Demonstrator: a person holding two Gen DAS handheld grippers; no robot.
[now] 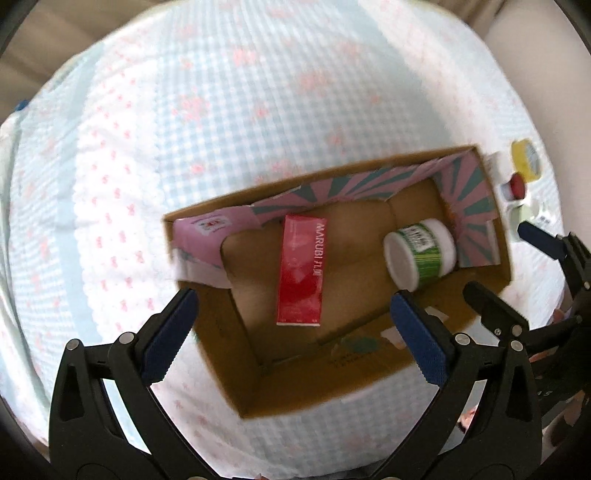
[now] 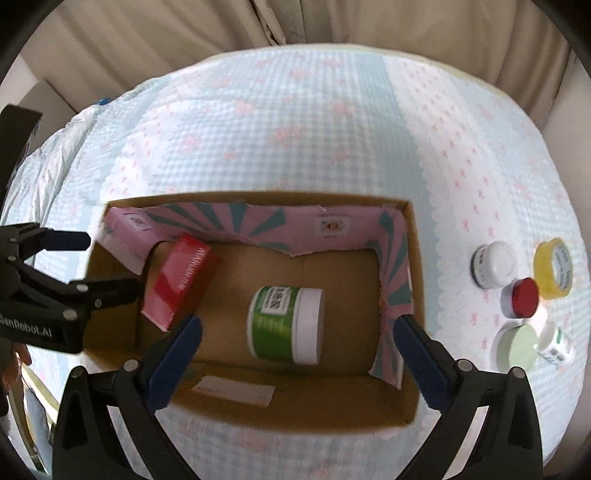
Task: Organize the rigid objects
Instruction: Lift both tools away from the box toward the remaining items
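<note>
An open cardboard box (image 1: 229,354) (image 2: 412,391) lies on a bed with a blue checked cover. Inside it lie a red carton (image 1: 301,271) (image 2: 181,282) and a green jar with a white lid (image 1: 421,253) (image 2: 286,325), on its side. My left gripper (image 1: 291,328) is open and empty above the box's near wall. My right gripper (image 2: 297,343) is open and empty above the jar; it also shows in the left wrist view (image 1: 498,258). The left gripper shows at the left of the right wrist view (image 2: 110,264).
Right of the box on the cover stand several small jars: a white-lidded one (image 2: 495,264), a yellow one (image 2: 554,267) (image 1: 526,158), a red-lidded one (image 2: 522,295) (image 1: 515,186), a pale green one (image 2: 517,345) and a small white bottle (image 2: 556,343). Beige curtains (image 2: 295,26) hang behind the bed.
</note>
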